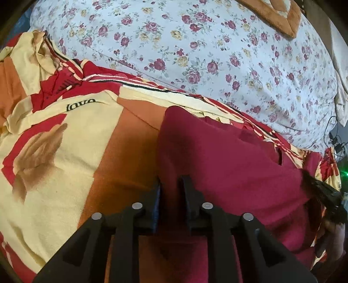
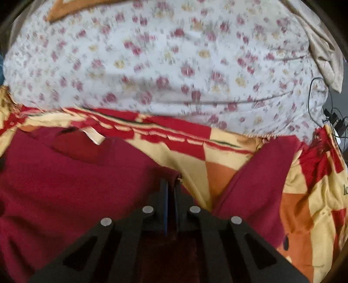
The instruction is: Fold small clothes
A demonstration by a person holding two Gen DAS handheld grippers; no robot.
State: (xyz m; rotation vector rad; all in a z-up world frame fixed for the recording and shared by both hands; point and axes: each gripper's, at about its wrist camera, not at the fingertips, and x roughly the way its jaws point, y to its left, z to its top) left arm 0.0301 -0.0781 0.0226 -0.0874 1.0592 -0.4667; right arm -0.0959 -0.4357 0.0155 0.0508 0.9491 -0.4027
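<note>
A dark red garment (image 1: 228, 165) lies on a red, yellow and orange blanket (image 1: 65, 152). My left gripper (image 1: 171, 182) sits at the garment's left edge, its jaws a small gap apart with red cloth between them. The right gripper's black body (image 1: 322, 191) shows at the garment's right edge. In the right wrist view the garment (image 2: 65, 185) fills the lower left, with another part (image 2: 261, 174) at the right. My right gripper (image 2: 171, 185) is shut on the garment's edge.
A white sheet with red flowers (image 1: 206, 50) covers the bed beyond the blanket; it also shows in the right wrist view (image 2: 163, 65). An orange cushion (image 1: 276, 15) lies at the far end. Black cables (image 2: 332, 117) hang at the right.
</note>
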